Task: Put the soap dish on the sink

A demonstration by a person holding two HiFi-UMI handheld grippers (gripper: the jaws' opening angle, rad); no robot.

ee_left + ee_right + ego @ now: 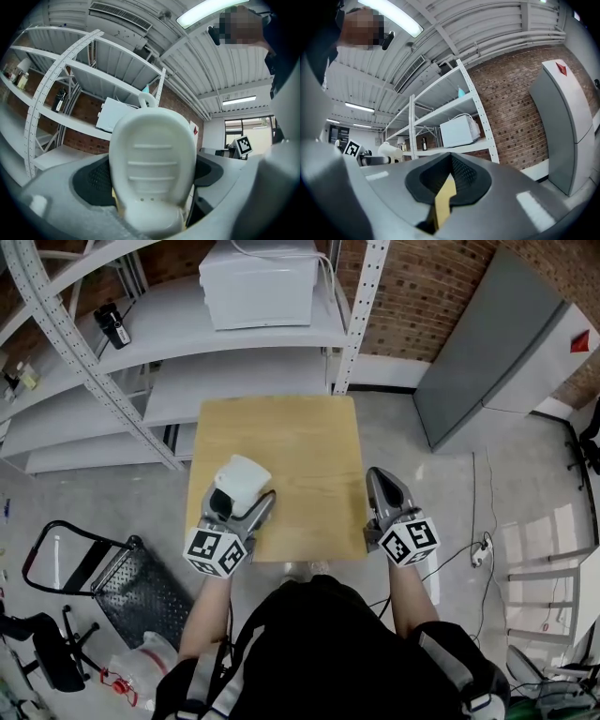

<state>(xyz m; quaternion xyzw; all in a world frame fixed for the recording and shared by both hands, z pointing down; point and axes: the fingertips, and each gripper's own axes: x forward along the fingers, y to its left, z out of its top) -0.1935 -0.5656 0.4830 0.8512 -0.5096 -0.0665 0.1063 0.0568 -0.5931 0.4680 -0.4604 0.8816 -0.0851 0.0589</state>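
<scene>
Above the table (300,442), the left gripper (241,506) pinches the soap dish (242,478); the right gripper (379,476) is pressed together.

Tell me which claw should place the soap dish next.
Left. The left claw holds the soap dish over the wooden table; the right claw is shut and empty.

place: workshop | brick wall (424,285) | metal shelving (239,371) | concrete floor (448,498)
</scene>
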